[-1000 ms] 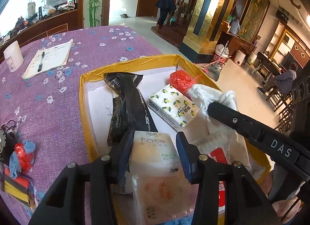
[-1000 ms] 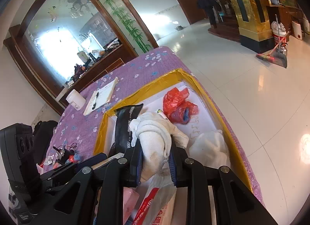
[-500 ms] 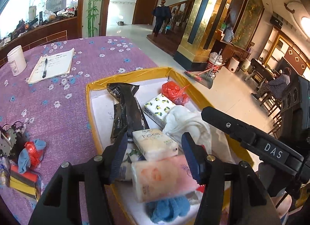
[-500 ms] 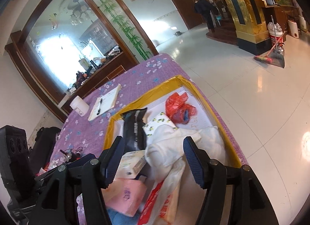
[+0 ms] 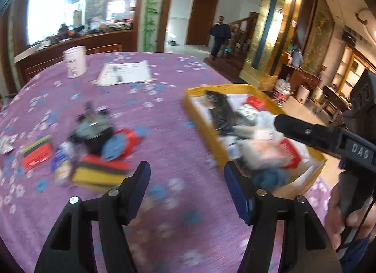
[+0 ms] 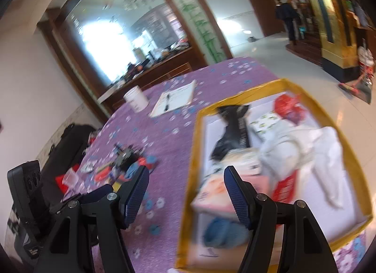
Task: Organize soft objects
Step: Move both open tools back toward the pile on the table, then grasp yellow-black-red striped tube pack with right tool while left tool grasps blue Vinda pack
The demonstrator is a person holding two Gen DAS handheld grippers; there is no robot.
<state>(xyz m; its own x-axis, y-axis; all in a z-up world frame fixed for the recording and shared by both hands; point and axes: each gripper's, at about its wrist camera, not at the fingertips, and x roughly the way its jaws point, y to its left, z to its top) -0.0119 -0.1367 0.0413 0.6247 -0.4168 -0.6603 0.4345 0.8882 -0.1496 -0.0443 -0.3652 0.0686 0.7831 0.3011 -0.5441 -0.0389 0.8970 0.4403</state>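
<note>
A yellow-rimmed tray on the purple flowered table holds a white cloth, a black packet, tissue packs, a red bag and a blue cloth. My right gripper hovers over the tray's left rim, its jaws opening with nothing between them. My left gripper hangs above bare tablecloth left of the tray, jaws opening and empty. A blurred pile with a blue and red cloth and a striped sponge lies just ahead of it to the left.
A white cup and a notepad with a pen sit at the table's far side. A hand holds the other gripper at the right. A person walks in the far room. The tray sits at the table's right edge.
Both grippers let go, the left of a tissue pack and the right of the white cloth, which stay in the tray. Both have drawn back and swung left with wider jaws.
</note>
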